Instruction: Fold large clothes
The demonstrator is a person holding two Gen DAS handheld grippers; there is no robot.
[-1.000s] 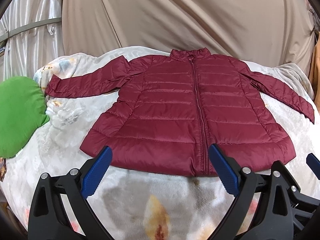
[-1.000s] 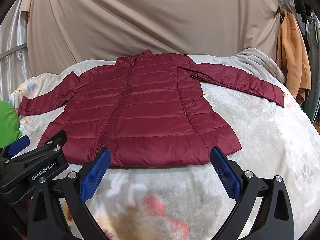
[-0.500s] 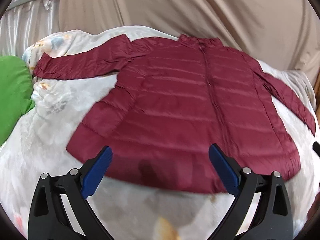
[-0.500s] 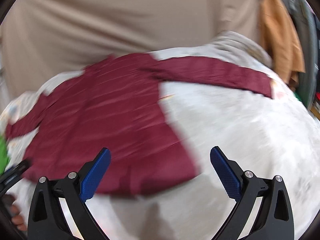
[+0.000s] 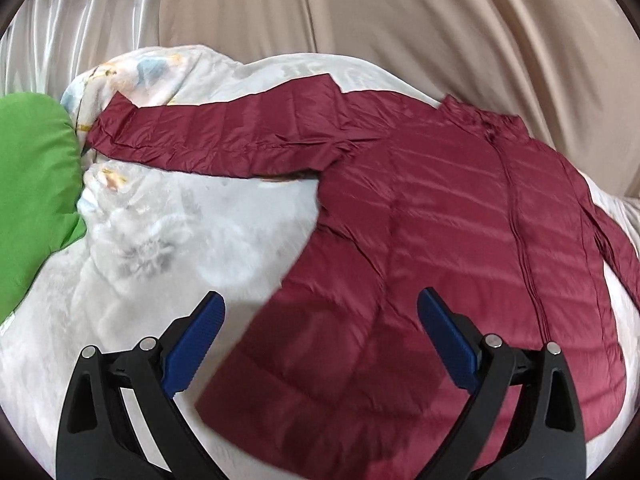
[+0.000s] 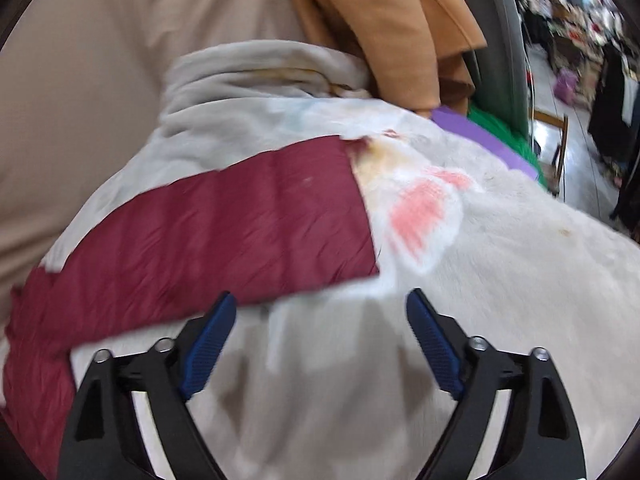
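A dark red quilted jacket (image 5: 420, 240) lies flat, zipped, on a pale floral blanket (image 5: 180, 240). Its left sleeve (image 5: 224, 136) stretches out toward a green cushion. My left gripper (image 5: 320, 332) is open and empty, above the jacket's lower left hem. In the right wrist view the jacket's right sleeve (image 6: 224, 232) lies across the blanket (image 6: 500, 280), with its cuff end near the middle. My right gripper (image 6: 320, 328) is open and empty, just in front of the sleeve's cuff end, above the blanket.
A green cushion (image 5: 32, 200) lies at the blanket's left edge. A beige curtain (image 5: 400, 12) hangs behind. An orange garment (image 6: 392, 28) hangs at the back right, with purple and green items (image 6: 488, 132) below it and a cluttered room beyond.
Both grippers have moved apart: the left one swung left toward the jacket's left side and sleeve, the right one swung right and closer to the right sleeve's cuff. Both stay open.
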